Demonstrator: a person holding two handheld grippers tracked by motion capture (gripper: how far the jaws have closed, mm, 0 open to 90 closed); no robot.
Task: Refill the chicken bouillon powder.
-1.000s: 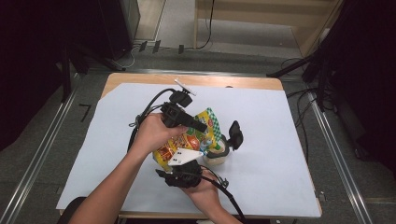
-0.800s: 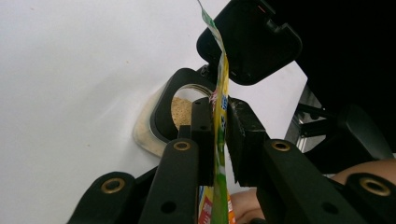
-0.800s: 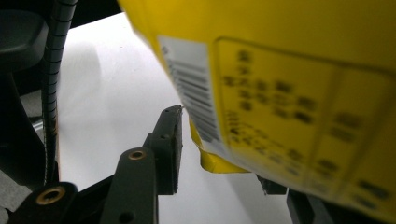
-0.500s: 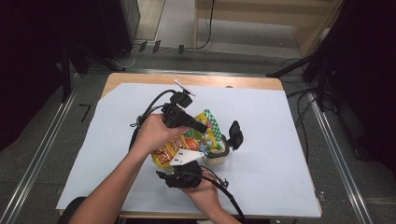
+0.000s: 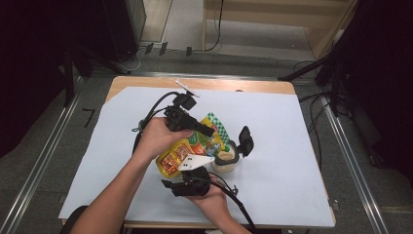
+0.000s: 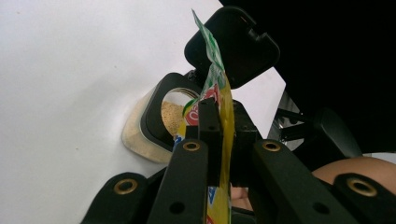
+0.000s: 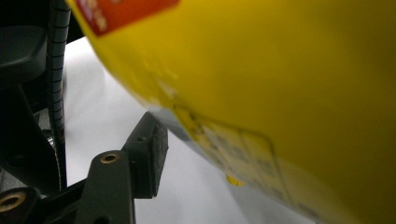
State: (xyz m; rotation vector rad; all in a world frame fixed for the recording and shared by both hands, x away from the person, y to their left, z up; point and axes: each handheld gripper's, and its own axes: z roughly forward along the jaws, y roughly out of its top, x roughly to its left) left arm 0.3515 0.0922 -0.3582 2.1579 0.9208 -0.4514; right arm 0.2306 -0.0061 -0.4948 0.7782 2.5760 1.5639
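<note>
So here's where I'm at: my left tongs [image 6: 219, 140] are clamped tight on the upper part of the pouch [image 5: 187, 148], which I'm holding tipped over the jar [image 5: 226, 160] in the middle of the surface [image 5: 292, 126]. The jar's flip lid [image 5: 245, 141] is swung up and open, and through the mouth I can see a tan, grainy powder inside, so I'd say some of the filling is already in. From the left gripper view the pouch's top edge sits right at the jar's opening, just in front of the raised lid.

My right tongs [image 7: 154, 154] are down at the pouch's bottom end, and their jaws have just been opening. One pad stands clear of the yellow film, so I'd call that a release, not a grip; the other jaw is hidden behind the pouch.

What's left, I guess: finish tipping out whatever's in the pouch, put it down, snap the lid shut.

As for writing: the pouch is yellow with red and green print and a green-white checkered top, and there's a faint boxed panel on its back, but nothing sharp enough to read. No brand I could make out.
</note>
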